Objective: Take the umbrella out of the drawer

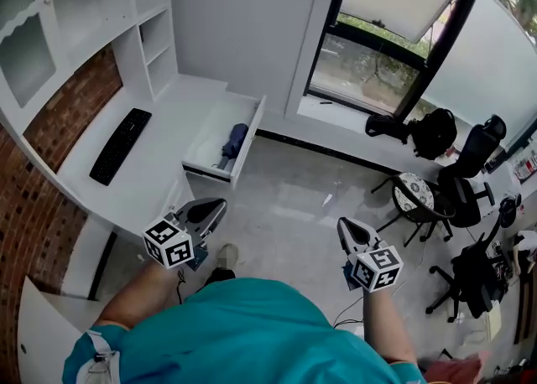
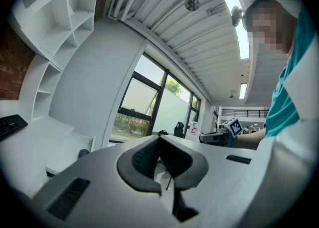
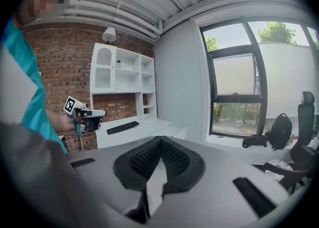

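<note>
The left gripper (image 2: 159, 140) has its two black ribbed pads pressed together at the tips, and nothing sits between them. The right gripper (image 3: 160, 140) is the same: its pads meet in a closed point and hold nothing. Each gripper carries a white cube printed with black-and-white square markers, the left cube (image 1: 169, 244) and the right cube (image 1: 377, 268). These coded squares are the only print that can be made out.

In the head view both grippers are held in front of a person in a teal shirt (image 1: 243, 332). They are well short of the open white drawer (image 1: 205, 143), with bare grey floor (image 1: 294, 198) between them and the drawer. The left gripper is the nearer one to the drawer front, and the right gripper is off to the drawer's right.

A folded dark blue umbrella (image 1: 234, 141) lies inside the drawer along its length, touched by neither gripper. The drawer is pulled out from a white desk (image 1: 159, 164). A black keyboard (image 1: 120, 145) rests on the desktop to the left of the drawer. White open shelving (image 1: 101, 5) and a red brick wall (image 1: 59, 114) stand behind the keyboard.

Far to the right of the drawer, under a large black-framed window (image 1: 394, 30), sits a black backpack (image 1: 434, 132). Black office chairs (image 1: 474, 156) and a round patterned stool (image 1: 412, 192) are near it
</note>
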The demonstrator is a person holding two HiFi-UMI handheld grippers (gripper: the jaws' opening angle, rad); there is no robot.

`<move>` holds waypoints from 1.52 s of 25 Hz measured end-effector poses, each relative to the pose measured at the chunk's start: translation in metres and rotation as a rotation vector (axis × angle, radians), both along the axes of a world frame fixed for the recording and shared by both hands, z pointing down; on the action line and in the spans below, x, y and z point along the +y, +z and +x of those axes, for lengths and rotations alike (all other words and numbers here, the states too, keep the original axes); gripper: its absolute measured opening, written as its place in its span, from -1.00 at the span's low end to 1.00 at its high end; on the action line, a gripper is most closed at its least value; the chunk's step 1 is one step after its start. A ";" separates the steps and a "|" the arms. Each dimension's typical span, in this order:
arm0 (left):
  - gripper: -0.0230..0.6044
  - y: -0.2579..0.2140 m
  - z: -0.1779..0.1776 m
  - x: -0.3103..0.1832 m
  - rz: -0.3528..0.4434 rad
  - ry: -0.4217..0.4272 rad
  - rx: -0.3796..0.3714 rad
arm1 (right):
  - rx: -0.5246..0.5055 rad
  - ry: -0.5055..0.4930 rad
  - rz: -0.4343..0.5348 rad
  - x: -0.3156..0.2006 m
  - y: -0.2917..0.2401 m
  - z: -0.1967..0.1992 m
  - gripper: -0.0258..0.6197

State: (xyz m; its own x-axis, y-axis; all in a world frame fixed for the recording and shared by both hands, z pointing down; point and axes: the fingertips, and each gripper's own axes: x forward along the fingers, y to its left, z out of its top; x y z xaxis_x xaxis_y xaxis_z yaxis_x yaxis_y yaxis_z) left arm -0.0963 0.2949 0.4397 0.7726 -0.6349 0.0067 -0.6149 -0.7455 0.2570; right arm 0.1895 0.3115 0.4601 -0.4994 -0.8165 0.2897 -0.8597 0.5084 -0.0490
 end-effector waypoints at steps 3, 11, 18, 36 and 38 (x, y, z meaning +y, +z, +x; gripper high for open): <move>-0.90 0.004 0.000 -0.038 0.000 0.023 0.004 | 0.010 0.019 -0.002 -0.034 0.004 0.000 -0.85; -0.90 0.004 -0.007 -0.189 0.009 0.113 0.002 | 0.008 0.051 0.042 -0.168 -0.012 -0.027 -0.85; -0.90 -0.005 -0.007 -0.309 0.010 0.204 -0.015 | -0.014 0.094 0.052 -0.285 -0.030 -0.051 -0.85; -0.90 0.016 0.014 -0.428 -0.052 0.131 -0.053 | -0.036 0.037 -0.008 -0.414 0.000 -0.009 -0.85; -0.90 0.016 0.029 -0.434 -0.047 0.089 -0.064 | -0.036 -0.002 -0.003 -0.428 0.002 0.010 -0.85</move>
